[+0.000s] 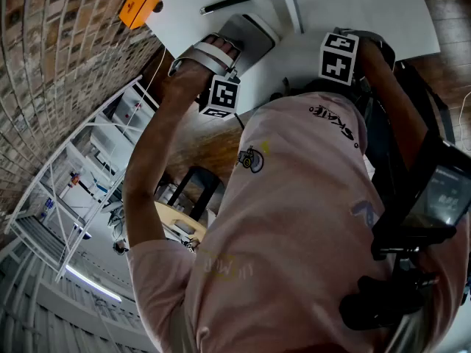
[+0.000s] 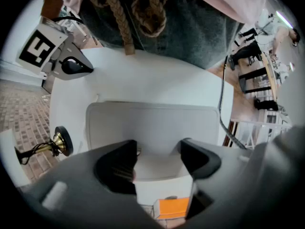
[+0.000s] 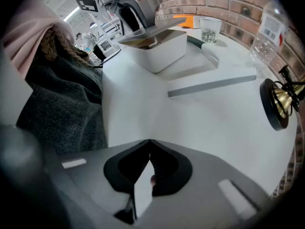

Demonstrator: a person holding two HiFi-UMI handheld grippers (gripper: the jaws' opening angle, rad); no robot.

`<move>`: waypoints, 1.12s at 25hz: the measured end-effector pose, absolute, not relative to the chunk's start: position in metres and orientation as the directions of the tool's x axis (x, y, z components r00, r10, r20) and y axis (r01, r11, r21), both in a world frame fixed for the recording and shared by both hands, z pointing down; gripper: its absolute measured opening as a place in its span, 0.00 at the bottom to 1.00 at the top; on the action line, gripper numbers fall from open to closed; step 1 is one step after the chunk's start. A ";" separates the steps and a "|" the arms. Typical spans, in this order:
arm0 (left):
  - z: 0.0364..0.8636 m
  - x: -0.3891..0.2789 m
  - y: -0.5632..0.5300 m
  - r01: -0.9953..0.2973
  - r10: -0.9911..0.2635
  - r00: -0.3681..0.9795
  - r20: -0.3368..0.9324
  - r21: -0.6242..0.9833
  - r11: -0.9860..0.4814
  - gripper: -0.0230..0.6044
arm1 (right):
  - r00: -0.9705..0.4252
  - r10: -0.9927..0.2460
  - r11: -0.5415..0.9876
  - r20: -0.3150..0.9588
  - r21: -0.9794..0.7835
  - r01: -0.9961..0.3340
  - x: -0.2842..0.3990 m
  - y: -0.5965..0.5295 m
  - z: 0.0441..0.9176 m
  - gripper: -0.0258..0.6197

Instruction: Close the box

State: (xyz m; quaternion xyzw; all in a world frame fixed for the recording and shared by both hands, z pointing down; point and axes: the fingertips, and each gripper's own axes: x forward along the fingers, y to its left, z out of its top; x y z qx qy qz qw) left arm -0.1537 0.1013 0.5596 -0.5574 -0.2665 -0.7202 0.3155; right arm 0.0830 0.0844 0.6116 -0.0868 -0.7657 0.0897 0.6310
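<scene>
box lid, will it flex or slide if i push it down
The lid looks like a thin flat panel, so probably light and a little flexible. It sits tilted on the white box, so an off-centre push might skate it sideways; its smooth surface looks slippery.

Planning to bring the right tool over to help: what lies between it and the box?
Only bare white table separates the right tool from the box, as the right gripper view shows; the grey strip lies just aside.
</scene>
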 end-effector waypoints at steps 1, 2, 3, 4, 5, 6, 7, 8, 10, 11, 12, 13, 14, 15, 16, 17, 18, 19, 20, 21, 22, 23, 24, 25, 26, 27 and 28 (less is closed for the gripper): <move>0.557 -0.156 0.102 0.748 -0.159 -0.178 0.971 0.028 -0.664 0.51 | -0.186 0.248 0.968 0.951 -0.248 0.021 0.083 0.085 0.611 0.05; 0.554 -0.159 0.102 0.743 -0.161 -0.176 0.971 0.024 -0.669 0.51 | -0.184 0.250 0.968 0.951 -0.250 0.022 0.083 0.086 0.611 0.05; 0.551 -0.162 0.103 0.735 -0.163 -0.175 0.971 0.019 -0.677 0.51 | -0.184 0.251 0.968 0.950 -0.251 0.021 0.082 0.087 0.610 0.05; 0.548 -0.166 0.103 0.725 -0.166 -0.175 0.971 0.013 -0.689 0.51 | -0.185 0.251 0.968 0.950 -0.252 0.020 0.082 0.088 0.610 0.05; 0.545 -0.170 0.104 0.711 -0.168 -0.174 0.970 0.005 -0.704 0.51 | -0.186 0.251 0.967 0.950 -0.253 0.018 0.082 0.088 0.610 0.05; 0.542 -0.175 0.105 0.691 -0.171 -0.174 0.970 -0.003 -0.723 0.50 | -0.188 0.251 0.967 0.949 -0.253 0.017 0.081 0.088 0.610 0.05; 0.538 -0.181 0.106 0.666 -0.172 -0.176 0.969 -0.012 -0.746 0.50 | -0.191 0.251 0.967 0.949 -0.253 0.016 0.081 0.088 0.611 0.05; 0.534 -0.187 0.107 0.633 -0.172 -0.178 0.969 -0.021 -0.774 0.50 | -0.194 0.252 0.967 0.948 -0.254 0.015 0.081 0.089 0.611 0.05; 0.527 -0.204 0.110 0.540 -0.172 -0.183 0.968 -0.047 -0.840 0.50 | -0.200 0.254 0.966 0.946 -0.257 0.012 0.081 0.089 0.611 0.05; 0.523 -0.214 0.111 0.479 -0.174 -0.187 0.967 -0.065 -0.875 0.50 | -0.202 0.255 0.966 0.946 -0.258 0.013 0.081 0.088 0.611 0.05; 0.520 -0.226 0.113 0.410 -0.178 -0.192 0.965 -0.087 -0.908 0.50 | -0.203 0.256 0.966 0.945 -0.258 0.016 0.081 0.087 0.612 0.05; 0.516 -0.238 0.115 0.332 -0.183 -0.196 0.963 -0.111 -0.937 0.50 | -0.203 0.257 0.966 0.945 -0.259 0.021 0.082 0.086 0.612 0.05; 0.513 -0.252 0.117 0.245 -0.186 -0.199 0.962 -0.135 -0.960 0.50 | -0.202 0.258 0.966 0.945 -0.259 0.024 0.082 0.085 0.612 0.05; 0.510 -0.266 0.120 0.152 -0.185 -0.201 0.962 -0.155 -0.976 0.50 | -0.202 0.258 0.966 0.945 -0.258 0.026 0.082 0.084 0.612 0.05; 0.509 -0.281 0.124 0.060 -0.179 -0.203 0.963 -0.170 -0.984 0.50 | -0.200 0.257 0.966 0.946 -0.257 0.027 0.082 0.083 0.611 0.05; 0.510 -0.295 0.127 -0.025 -0.169 -0.203 0.964 -0.178 -0.984 0.50 | -0.196 0.254 0.967 0.947 -0.254 0.027 0.083 0.083 0.610 0.05; 0.513 -0.310 0.130 -0.095 -0.156 -0.204 0.967 -0.178 -0.979 0.50 | -0.189 0.251 0.968 0.949 -0.251 0.027 0.083 0.084 0.608 0.05; 0.517 -0.324 0.132 -0.151 -0.140 -0.206 0.968 -0.173 -0.973 0.50 | -0.180 0.248 0.969 0.952 -0.247 0.028 0.083 0.085 0.607 0.05; 0.521 -0.337 0.131 -0.193 -0.125 -0.210 0.970 -0.167 -0.967 0.50 | -0.169 0.247 0.969 0.954 -0.245 0.030 0.084 0.087 0.606 0.05; 0.525 -0.348 0.129 -0.224 -0.114 -0.216 0.970 -0.163 -0.961 0.50 | -0.159 0.247 0.969 0.956 -0.245 0.032 0.084 0.089 0.604 0.05; 0.529 -0.358 0.124 -0.248 -0.109 -0.221 0.969 -0.164 -0.955 0.50 | -0.151 0.251 0.968 0.956 -0.249 0.032 0.084 0.093 0.603 0.05; 0.534 -0.365 0.118 -0.266 -0.108 -0.223 0.969 -0.167 -0.949 0.50 | -0.144 0.257 0.966 0.956 -0.255 0.028 0.084 0.097 0.601 0.05; 0.539 -0.370 0.111 -0.278 -0.111 -0.223 0.968 -0.172 -0.945 0.50 | -0.140 0.261 0.965 0.955 -0.261 0.022 0.084 0.099 0.601 0.05; 0.546 -0.374 0.101 -0.286 -0.115 -0.220 0.969 -0.177 -0.942 0.50 | -0.136 0.262 0.965 0.955 -0.262 0.014 0.085 0.098 0.600 0.05; 0.554 -0.376 0.090 -0.294 -0.118 -0.214 0.970 -0.179 -0.939 0.50 | -0.132 0.259 0.966 0.957 -0.260 0.007 0.085 0.095 0.600 0.05; 0.562 -0.376 0.079 -0.305 -0.116 -0.205 0.972 -0.176 -0.936 0.50 | -0.126 0.254 0.967 0.959 -0.256 0.001 0.086 0.092 0.599 0.05; 0.570 -0.376 0.071 -0.319 -0.108 -0.192 0.976 -0.166 -0.933 0.50 | -0.120 0.251 0.967 0.961 -0.253 -0.004 0.086 0.091 0.599 0.05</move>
